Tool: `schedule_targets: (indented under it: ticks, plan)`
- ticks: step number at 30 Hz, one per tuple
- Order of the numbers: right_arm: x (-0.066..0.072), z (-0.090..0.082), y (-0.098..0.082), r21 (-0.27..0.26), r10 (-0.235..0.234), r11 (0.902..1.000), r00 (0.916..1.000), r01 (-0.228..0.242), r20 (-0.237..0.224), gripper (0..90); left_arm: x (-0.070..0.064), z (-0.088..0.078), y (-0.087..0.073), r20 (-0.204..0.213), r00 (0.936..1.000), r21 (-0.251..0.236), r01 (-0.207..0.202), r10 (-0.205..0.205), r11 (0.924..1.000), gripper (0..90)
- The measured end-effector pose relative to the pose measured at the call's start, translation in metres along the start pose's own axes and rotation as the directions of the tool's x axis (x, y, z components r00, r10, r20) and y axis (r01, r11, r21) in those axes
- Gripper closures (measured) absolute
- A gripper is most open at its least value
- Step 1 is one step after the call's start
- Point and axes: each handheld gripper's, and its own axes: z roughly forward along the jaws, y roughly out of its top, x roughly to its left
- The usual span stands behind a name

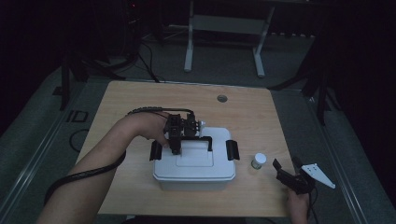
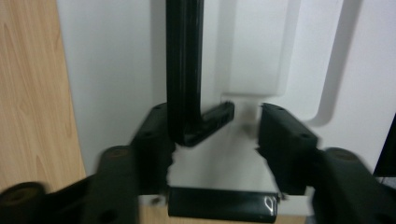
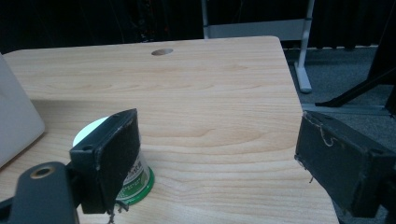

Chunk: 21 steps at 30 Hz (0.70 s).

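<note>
Left side: the left tongs (image 1: 176, 150) are being lowered onto the lid of the white storage box (image 1: 194, 175), which is standing on the worktop (image 1: 140, 100) near its middle. The tongs are half closed around the black carry handle (image 2: 184, 70). In the left gripper view one pad is seen against the bar; the other pad is standing apart from it, so no full pinch is made yet. The handle is probably being taken so that the lid or box can be lifted.

Centre: the box is being kept shut by its lid, with a black latch (image 1: 232, 150) at each end. Its contents are hidden.

Right side: a small white-capped jar (image 1: 258, 161) with a green label is standing just beside the box. Nothing can be told of its contents. The right tongs (image 1: 285, 166) are being held wide and empty near the jar, likely waiting.
</note>
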Motion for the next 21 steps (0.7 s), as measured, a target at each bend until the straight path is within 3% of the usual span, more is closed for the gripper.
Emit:
schedule_targets:
  ticks: [3, 9, 13, 14, 21]
  plan:
    - [0.0, 0.0, 0.0, 0.001, 0.001, 1.0, 1.0, -0.001, 0.0, 13.4, -0.001, -0.001, 0.003, 0.011, 0.9999, -0.01, -0.009, 0.009, 0.9999, 57.4]
    - [0.0, 0.0, 0.0, 0.001, 0.002, 1.0, 1.0, -0.002, -0.001, 13.4, -0.003, 0.002, 0.007, 0.027, 0.9991, 0.043, -0.035, 0.034, 0.9985, 68.9]
    - [0.0, 0.0, 0.0, 0.002, 0.001, 1.0, 1.0, -0.001, -0.003, 13.4, 0.0, 0.002, 0.01, 0.004, 0.9999, 0.028, -0.01, 0.01, 0.9996, 72.2]
    - [0.0, 0.0, 0.0, 0.002, 0.0, 1.0, 1.0, 0.0, -0.003, 13.4, 0.0, 0.003, 0.011, 0.012, 0.9999, 0.029, 0.01, -0.01, 0.9995, 75.1]
    - [0.0, 0.0, 0.0, 0.003, -0.001, 1.0, 1.0, 0.001, -0.005, 13.5, 0.003, 0.003, 0.011, 0.053, 0.9983, 0.03, 0.024, -0.025, 0.9993, 82.8]
